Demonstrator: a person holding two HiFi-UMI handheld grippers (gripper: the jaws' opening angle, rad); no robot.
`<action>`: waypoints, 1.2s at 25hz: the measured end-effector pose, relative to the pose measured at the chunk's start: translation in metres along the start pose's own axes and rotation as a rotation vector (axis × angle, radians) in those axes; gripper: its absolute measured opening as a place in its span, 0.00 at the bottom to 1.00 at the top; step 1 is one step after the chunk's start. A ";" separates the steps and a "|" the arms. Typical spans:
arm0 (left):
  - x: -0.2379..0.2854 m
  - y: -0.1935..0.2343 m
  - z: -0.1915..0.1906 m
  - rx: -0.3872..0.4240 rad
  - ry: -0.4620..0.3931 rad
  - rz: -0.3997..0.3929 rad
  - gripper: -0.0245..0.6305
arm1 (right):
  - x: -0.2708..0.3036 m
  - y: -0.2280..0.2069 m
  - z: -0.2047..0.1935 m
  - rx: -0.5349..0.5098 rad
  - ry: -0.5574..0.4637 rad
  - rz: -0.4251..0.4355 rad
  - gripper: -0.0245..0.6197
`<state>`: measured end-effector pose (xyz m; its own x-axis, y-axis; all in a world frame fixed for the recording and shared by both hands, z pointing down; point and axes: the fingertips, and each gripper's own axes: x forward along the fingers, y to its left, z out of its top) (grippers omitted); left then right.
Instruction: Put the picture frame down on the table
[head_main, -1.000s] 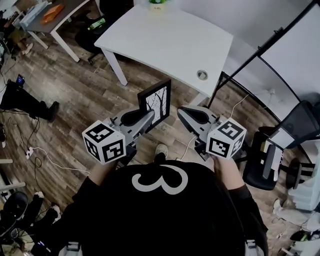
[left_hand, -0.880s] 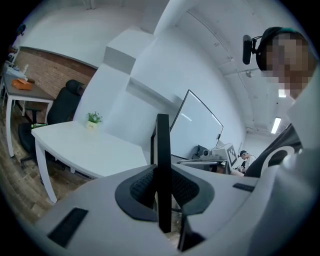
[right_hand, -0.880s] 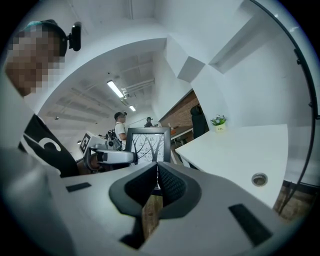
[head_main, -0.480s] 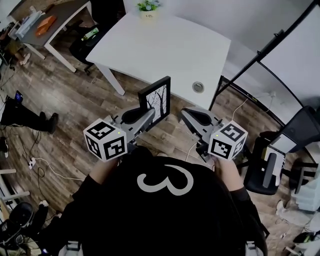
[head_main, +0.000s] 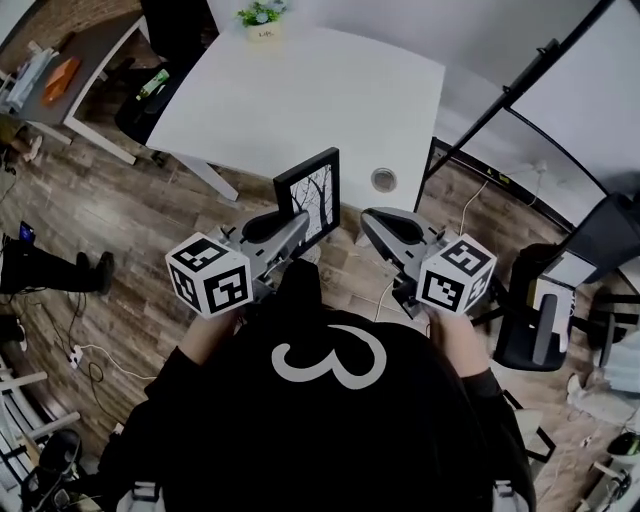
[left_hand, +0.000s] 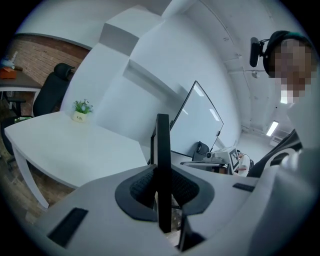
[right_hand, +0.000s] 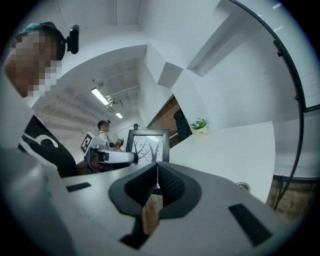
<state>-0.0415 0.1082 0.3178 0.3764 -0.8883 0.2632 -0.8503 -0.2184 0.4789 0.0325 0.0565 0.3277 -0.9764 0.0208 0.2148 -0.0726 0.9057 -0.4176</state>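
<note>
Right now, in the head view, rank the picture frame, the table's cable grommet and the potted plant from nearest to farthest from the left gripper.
1. The picture frame, clamped upright in the left gripper.
2. The cable grommet, by the near right corner of the white table.
3. The potted plant, at the table's far edge.

Black top (head_main: 330, 440), white 3-shaped mark (head_main: 328, 362); grey left gripper (head_main: 302, 220), right gripper (head_main: 367, 217).
</note>
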 end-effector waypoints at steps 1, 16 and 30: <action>0.005 0.005 0.006 0.003 0.008 -0.008 0.13 | 0.003 -0.006 0.005 0.006 -0.007 -0.009 0.07; 0.092 0.085 0.065 0.040 0.174 -0.130 0.13 | 0.052 -0.102 0.046 0.120 -0.080 -0.158 0.07; 0.151 0.142 0.070 0.015 0.317 -0.234 0.13 | 0.079 -0.167 0.031 0.258 -0.087 -0.306 0.07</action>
<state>-0.1311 -0.0858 0.3667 0.6540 -0.6451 0.3951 -0.7321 -0.4084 0.5452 -0.0389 -0.1065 0.3878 -0.9146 -0.2791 0.2924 -0.4001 0.7283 -0.5564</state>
